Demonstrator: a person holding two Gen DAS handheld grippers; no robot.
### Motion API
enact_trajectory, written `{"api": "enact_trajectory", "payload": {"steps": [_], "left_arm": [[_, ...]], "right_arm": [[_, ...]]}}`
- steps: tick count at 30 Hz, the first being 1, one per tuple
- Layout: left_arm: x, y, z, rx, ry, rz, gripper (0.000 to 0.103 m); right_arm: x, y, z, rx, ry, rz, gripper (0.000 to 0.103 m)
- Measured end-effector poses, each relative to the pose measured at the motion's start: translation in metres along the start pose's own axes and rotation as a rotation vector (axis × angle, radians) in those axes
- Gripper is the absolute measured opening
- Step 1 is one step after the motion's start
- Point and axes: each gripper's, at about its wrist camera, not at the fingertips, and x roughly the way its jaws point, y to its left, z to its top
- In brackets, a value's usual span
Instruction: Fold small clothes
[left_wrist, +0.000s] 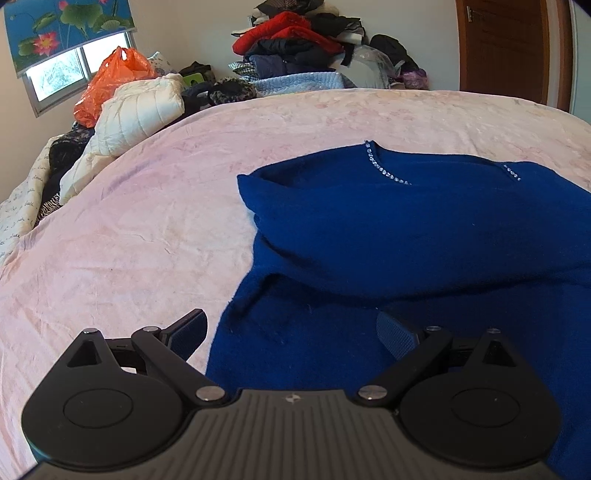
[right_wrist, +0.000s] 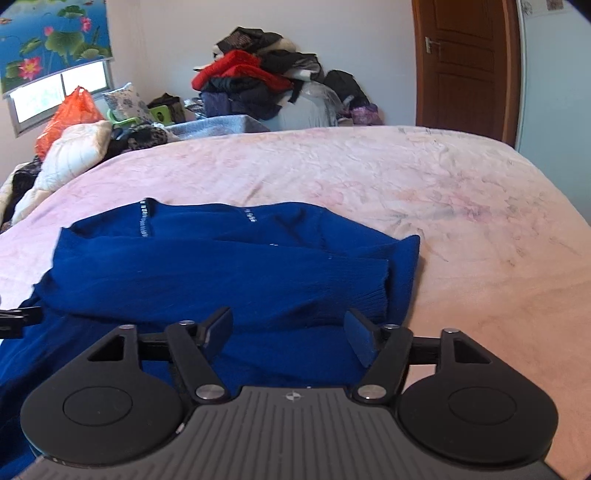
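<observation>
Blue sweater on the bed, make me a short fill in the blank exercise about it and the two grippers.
1. The blue sweater lies on a ____ bedspread.
2. The left gripper is ____, holding nothing.
3. The right gripper is open, and below it lies the ____.
4. The neckline trim is a row of small ____ studs.

Missing words: pink; open; sweater; shiny

Royal-blue sweater (left_wrist: 424, 236), sparkly neckline; pale-pink mottled bedspread (left_wrist: 147, 221)
</observation>
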Motion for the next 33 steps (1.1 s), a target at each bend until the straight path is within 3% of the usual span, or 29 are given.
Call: {"api": "enact_trajectory", "payload": {"steps": [3,8,21,33], "left_arm": [[-0.005,-0.006,-0.005,0.006,0.004,-0.006,0.099],[-0.012,-0.014,-0.013,0.028,0.012,-0.013,0.099],[-0.036,-0.02,-0.033,0.027,0.03,-0.048,0.099],[-0.057,-0.018,-0.055,0.058,0.051,-0.076,0.099]], "right_arm": [[-0.018,0.008,-0.006,-0.022,-0.002,0.03,0.084],[-0.041,0.013,-0.017,-0.016,0.01,0.06,0.085],[-0.111,0.02,-0.05,0.038,0.003,0.235,0.091],[-0.126,0.053,-0.086,0.084,0.047,0.288,0.091]]}}
